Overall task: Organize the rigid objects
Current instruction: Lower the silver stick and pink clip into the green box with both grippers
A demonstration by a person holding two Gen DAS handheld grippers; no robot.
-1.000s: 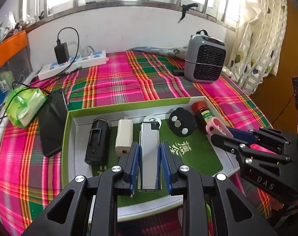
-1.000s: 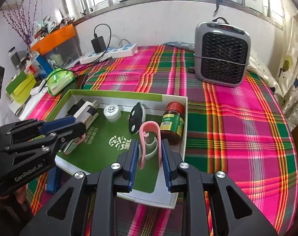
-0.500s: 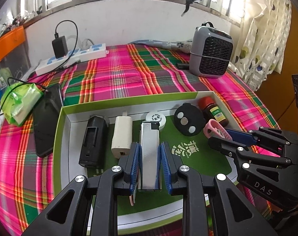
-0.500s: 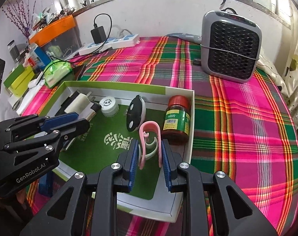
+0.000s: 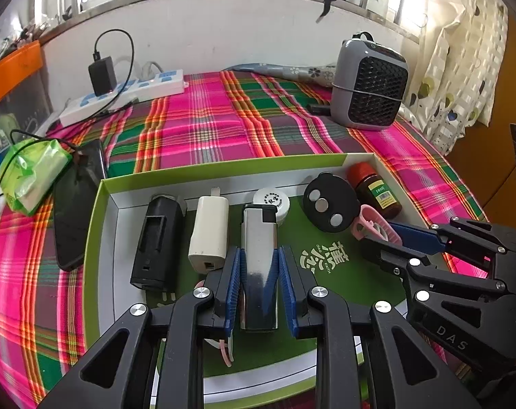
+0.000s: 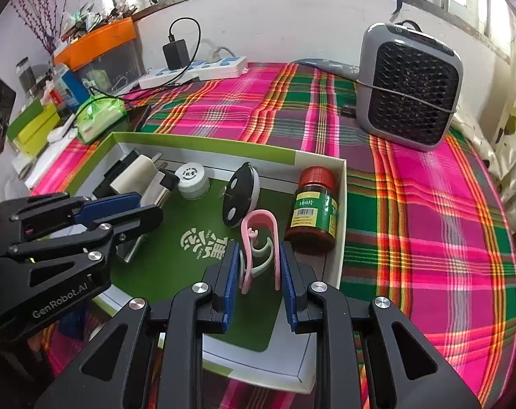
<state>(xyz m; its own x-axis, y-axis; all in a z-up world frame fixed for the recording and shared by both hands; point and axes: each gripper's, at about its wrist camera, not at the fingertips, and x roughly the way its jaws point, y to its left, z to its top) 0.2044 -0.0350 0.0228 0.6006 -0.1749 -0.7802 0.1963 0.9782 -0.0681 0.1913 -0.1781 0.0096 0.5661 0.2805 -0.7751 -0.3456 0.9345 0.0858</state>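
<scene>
A green-rimmed box tray (image 5: 224, 169) lies on the plaid cloth. My left gripper (image 5: 259, 259) is shut on a silver lighter (image 5: 259, 248) low over the tray's green floor, beside a white charger (image 5: 208, 235) and a black case (image 5: 157, 242). Further back are a white jar (image 5: 271, 201), a black disc (image 5: 329, 202) and a brown pill bottle (image 5: 374, 191). In the right wrist view my right gripper (image 6: 259, 259) is shut on a pink clip (image 6: 259, 235), just left of the pill bottle (image 6: 314, 211) at the tray's (image 6: 203, 144) right end. The left gripper (image 6: 121, 211) shows at the left.
A grey heater (image 5: 370, 81) stands at the back right, with a power strip (image 5: 121, 93) and plugged-in adapter at the back left. A dark phone (image 5: 77, 204) and a green tissue pack (image 5: 33, 173) lie left of the tray. Curtains hang on the right.
Both grippers have shifted slightly forward over the tray, each still holding its object. The things lying in the tray have not moved.
</scene>
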